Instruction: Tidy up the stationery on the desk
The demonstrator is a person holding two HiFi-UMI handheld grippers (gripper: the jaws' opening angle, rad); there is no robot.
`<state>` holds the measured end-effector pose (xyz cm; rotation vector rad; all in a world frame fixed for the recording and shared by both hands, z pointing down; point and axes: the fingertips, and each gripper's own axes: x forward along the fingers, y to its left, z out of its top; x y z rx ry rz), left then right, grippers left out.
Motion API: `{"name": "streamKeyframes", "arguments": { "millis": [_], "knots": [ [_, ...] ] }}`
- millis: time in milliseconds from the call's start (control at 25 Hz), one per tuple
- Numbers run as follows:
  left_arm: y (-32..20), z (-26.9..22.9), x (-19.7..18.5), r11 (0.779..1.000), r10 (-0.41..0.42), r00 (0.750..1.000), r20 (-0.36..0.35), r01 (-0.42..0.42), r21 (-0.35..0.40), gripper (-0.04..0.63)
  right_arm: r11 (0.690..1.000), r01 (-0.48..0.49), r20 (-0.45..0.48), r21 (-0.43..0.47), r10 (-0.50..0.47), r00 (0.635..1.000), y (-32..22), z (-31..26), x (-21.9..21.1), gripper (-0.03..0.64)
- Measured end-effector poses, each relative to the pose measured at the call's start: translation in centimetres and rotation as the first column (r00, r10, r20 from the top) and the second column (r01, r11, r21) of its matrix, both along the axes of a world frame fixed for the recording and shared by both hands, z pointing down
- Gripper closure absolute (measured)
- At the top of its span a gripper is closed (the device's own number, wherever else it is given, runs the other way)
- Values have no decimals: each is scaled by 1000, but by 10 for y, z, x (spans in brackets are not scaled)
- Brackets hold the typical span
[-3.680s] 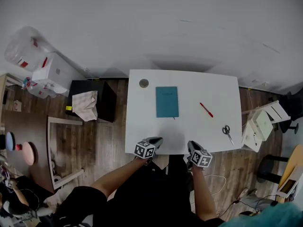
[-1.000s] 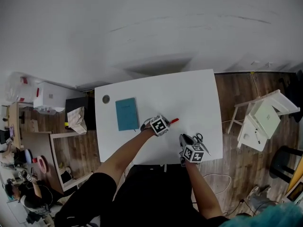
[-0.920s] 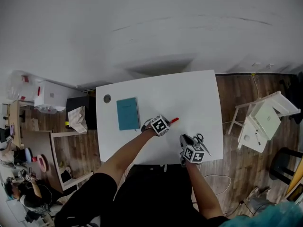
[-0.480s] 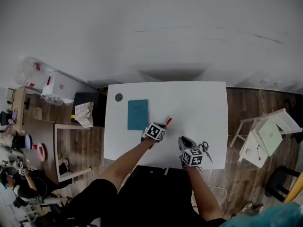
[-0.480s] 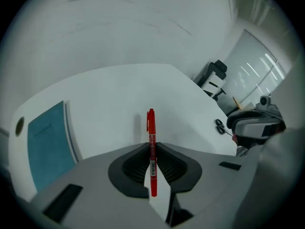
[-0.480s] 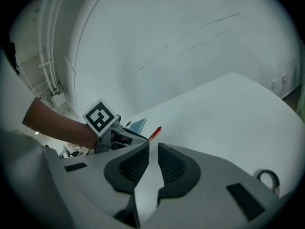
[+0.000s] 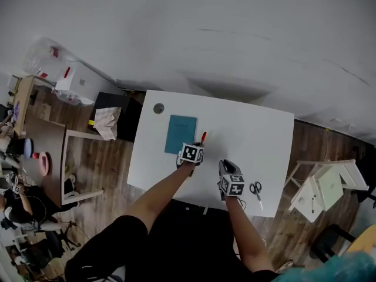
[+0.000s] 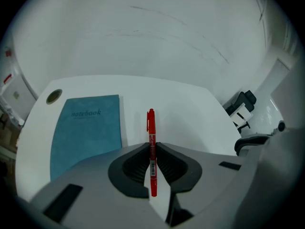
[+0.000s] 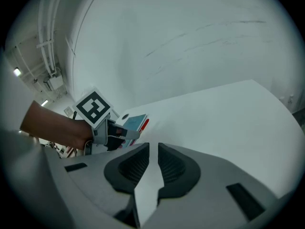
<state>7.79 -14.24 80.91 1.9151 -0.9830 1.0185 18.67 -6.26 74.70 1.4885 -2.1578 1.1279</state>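
Left tongs (image 8: 151,151) pinch a red pen (image 8: 151,123) over the bench (image 8: 190,104), the notebook (image 8: 86,128) just ahead-left, likely where the pen belongs. Right tongs (image 9: 153,156), narrowly parted and empty, hover with scissors (image 7: 256,188) just to their right.

pen (image 7: 203,137): in the head view only its red end shows; the rest sits behind the left gripper (image 7: 194,148)
round thing (image 7: 158,108): too small to name, perhaps a lid
notebook (image 9: 134,122): in the right gripper view, mostly covered by the left gripper
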Motion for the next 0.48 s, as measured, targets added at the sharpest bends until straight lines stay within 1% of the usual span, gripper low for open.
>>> {"name": "streamKeyframes", "arguments": {
  "millis": [80, 160, 200, 360, 480],
  "knots": [
    [-9, 2, -4, 1000, 9, 1000, 9, -9, 7, 545, 1000, 25, -16, 0, -25, 1000, -9, 0, -7, 545],
    [-14, 7, -6, 1000, 13, 1000, 15, -13, -10, 545, 999, 32, -24, 6, -32, 999, -17, -2, -11, 545],
    [-16, 9, -6, 1000, 1, 1000, 12, -1, -25, 545, 1000, 31, -25, 6, -31, 999, -19, -3, -11, 545],
    [-24, 11, -6, 990, -116, 993, -30, 114, -81, 545, 1000, 7, -2, -14, -7, 1000, -26, 0, -11, 545],
    [-34, 13, -15, 982, -171, 985, -8, 170, -82, 545, 1000, 15, -6, -10, -15, 1000, -33, 0, -14, 545]
  ]
}}
